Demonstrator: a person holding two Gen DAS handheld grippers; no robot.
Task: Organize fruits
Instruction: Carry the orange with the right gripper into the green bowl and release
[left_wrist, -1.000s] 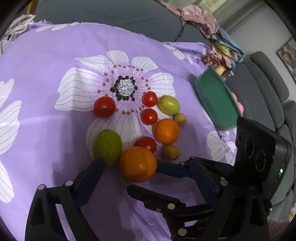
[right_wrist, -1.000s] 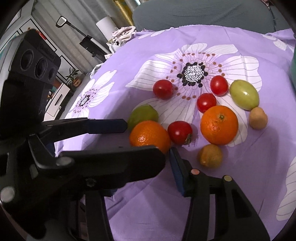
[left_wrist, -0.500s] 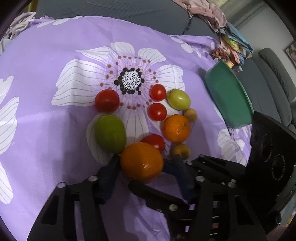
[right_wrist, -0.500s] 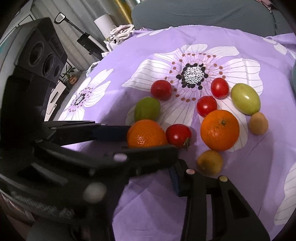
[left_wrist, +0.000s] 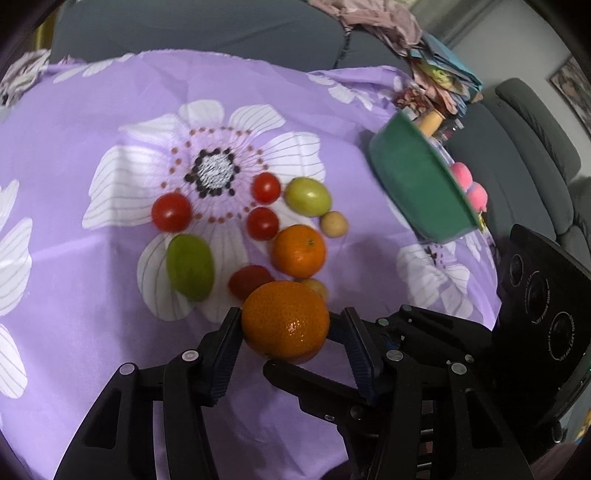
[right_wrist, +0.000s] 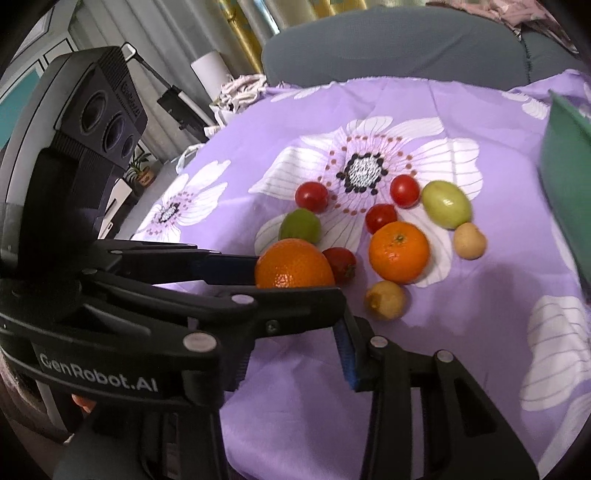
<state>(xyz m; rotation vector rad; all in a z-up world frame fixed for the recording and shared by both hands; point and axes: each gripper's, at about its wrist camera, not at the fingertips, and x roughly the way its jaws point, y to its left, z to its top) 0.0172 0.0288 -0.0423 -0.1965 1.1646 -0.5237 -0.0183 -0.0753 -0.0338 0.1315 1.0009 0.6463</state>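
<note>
**Left gripper has the orange pinched**

Left gripper (left_wrist: 285, 322) is clamped on the near orange (left_wrist: 285, 320), blue pads pressing it from both sides, jaws having just closed in on it. Looks lifted clear of the purple floral cloth (left_wrist: 92, 122), probably so it can travel without bumping the rest. Ahead of it sit a second orange (left_wrist: 299, 251), tomatoes and green fruits. The green bowl (left_wrist: 417, 184), ahead and to its right, is my guess for the drop-off. Right gripper (right_wrist: 295, 347) sits just beside, narrowed; I can't see anything between its fingers.
</note>
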